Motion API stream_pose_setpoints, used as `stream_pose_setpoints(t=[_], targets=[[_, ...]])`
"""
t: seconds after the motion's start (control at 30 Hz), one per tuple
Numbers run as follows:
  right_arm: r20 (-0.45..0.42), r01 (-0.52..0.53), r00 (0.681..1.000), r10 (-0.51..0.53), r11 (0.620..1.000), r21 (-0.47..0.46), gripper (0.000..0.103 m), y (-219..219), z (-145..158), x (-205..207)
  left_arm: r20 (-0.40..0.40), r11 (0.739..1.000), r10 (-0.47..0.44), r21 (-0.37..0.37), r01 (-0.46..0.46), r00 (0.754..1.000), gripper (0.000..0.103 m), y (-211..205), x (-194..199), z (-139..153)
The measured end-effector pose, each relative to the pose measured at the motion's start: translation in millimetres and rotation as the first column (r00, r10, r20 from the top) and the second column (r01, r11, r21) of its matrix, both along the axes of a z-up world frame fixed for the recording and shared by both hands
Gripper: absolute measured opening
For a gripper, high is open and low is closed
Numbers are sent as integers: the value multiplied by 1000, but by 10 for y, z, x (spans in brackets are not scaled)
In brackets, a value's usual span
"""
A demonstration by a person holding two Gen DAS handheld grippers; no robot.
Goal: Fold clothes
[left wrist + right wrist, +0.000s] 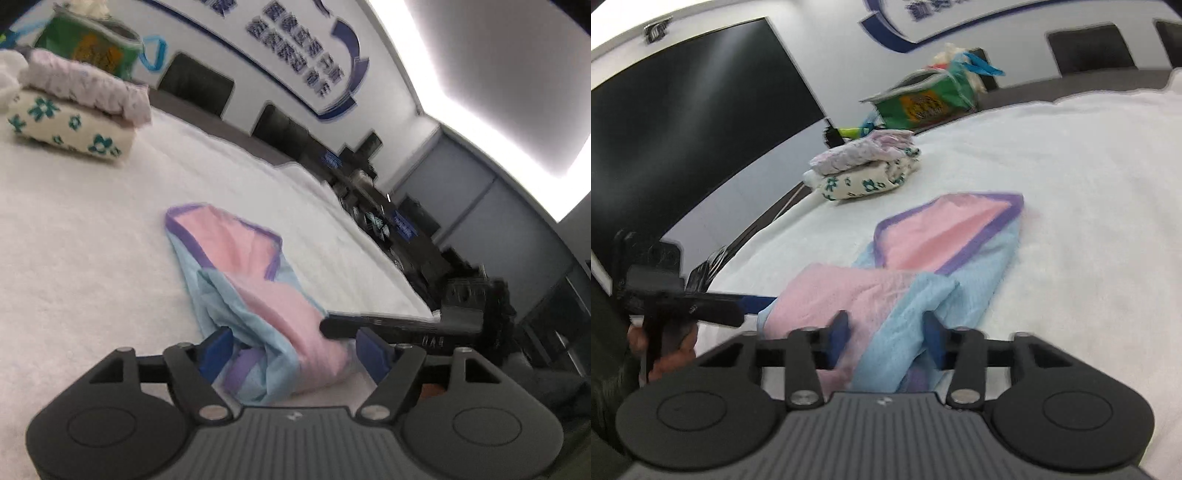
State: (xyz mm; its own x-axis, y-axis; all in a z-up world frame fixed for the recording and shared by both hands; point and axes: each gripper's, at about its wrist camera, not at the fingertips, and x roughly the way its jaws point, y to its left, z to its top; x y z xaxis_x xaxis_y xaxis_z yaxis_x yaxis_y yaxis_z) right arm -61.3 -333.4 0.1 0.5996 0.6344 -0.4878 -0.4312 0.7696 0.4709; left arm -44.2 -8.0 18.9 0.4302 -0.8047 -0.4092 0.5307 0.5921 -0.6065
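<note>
A white fleecy cover spreads across the counter, with a white wall carrying blue lettering behind it and a big dark screen off to one side. Out in the middle of that cover lies the garment, pink and pale blue with purple trim, rumpled, its far part flat on the cover and its near end bunched up toward both cameras.

Left tongs first: the blue pads stand fairly wide apart, and the near end of the garment sits bunched in the gap between them. Whether the pads actually press the cloth, I cannot tell. In the right wrist view they show from the side, held in a hand at the counter's edge.

Right tongs now: set narrower, blue pads either side of a raised fold of pink and blue cloth, and the fabric fills the space between them, so they look clamped on the garment.

Further back, a stack of folded clothes: a cream piece with teal flowers underneath, a pale lilac one on top. Behind the stack sits a green bag with blue handles, well apart from the garment. The picture is a little smeared.
</note>
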Motion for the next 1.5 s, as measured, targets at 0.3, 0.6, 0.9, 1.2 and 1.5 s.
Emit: stream_pose_setpoints(t=[0.3, 0.6, 0.9, 1.2, 1.5], targets=[[64, 128, 990, -126, 991, -29, 10, 20, 86, -290, 37, 998, -50, 38, 48, 998, 50, 6, -88, -18], [132, 101, 987, -94, 994, -44, 40, 33, 134, -474, 19, 1000, 26, 12, -26, 999, 4, 86, -190, -106], [197, 79, 979, -58, 991, -105, 53, 59, 144, -669, 47, 975, 204, -95, -199, 978, 70, 32, -395, -86], [218, 56, 976, -24, 988, -144, 53, 57, 29, -745, 42, 978, 191, -94, -187, 981, 49, -4, -359, -194], [189, 65, 981, -42, 991, -119, 13, 56, -35, -687, -191, 952, 110, -262, -159, 975, 3, 73, -96, -413]])
